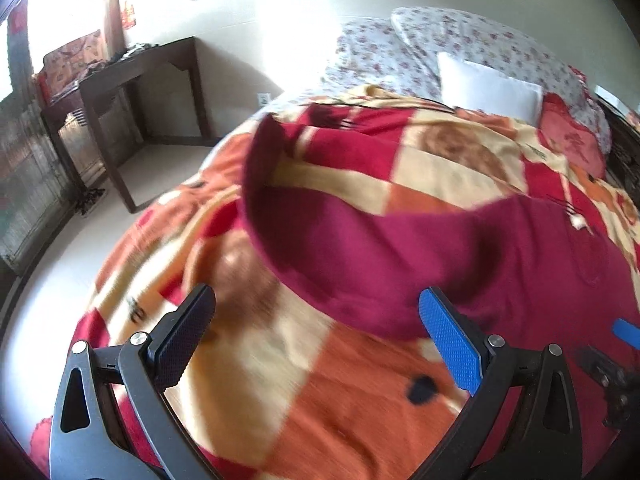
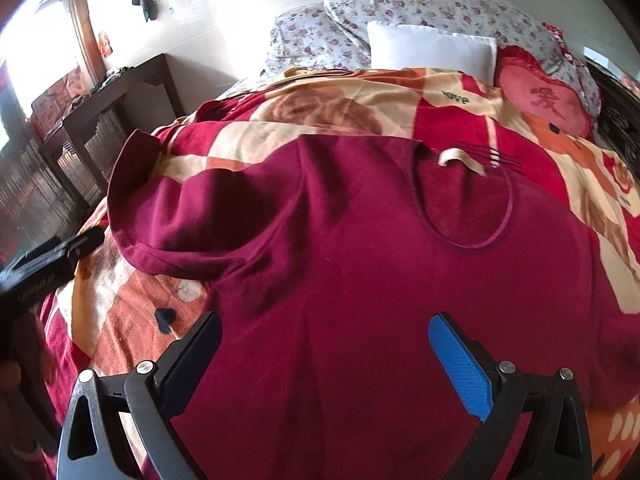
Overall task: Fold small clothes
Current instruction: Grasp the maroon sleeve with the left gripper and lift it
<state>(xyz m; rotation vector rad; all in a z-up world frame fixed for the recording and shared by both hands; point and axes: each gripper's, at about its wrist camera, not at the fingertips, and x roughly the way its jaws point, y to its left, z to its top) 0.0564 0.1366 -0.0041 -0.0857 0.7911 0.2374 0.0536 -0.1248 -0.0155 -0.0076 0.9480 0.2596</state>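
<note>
A maroon T-shirt (image 2: 360, 248) lies spread on a checked blanket (image 2: 460, 100) on the bed, neck opening at the far end, its left sleeve (image 2: 160, 208) rumpled and partly lifted. The right gripper (image 2: 324, 356) hovers over the shirt's near body, fingers wide apart and empty; the left gripper (image 1: 316, 340) — also spread, holding nothing — hangs near the sleeve's edge. A clean fold likely calls for flattening that sleeve first, then pinching the hem evenly at both corners. A white pillow (image 2: 432, 48) rests beyond.

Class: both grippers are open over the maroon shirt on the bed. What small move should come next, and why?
Probably close the left gripper on the sleeve: the maroon shirt lies spread flat on the blanket, unfolded, and that sleeve sticks out sideways nearest the left fingers.
</note>
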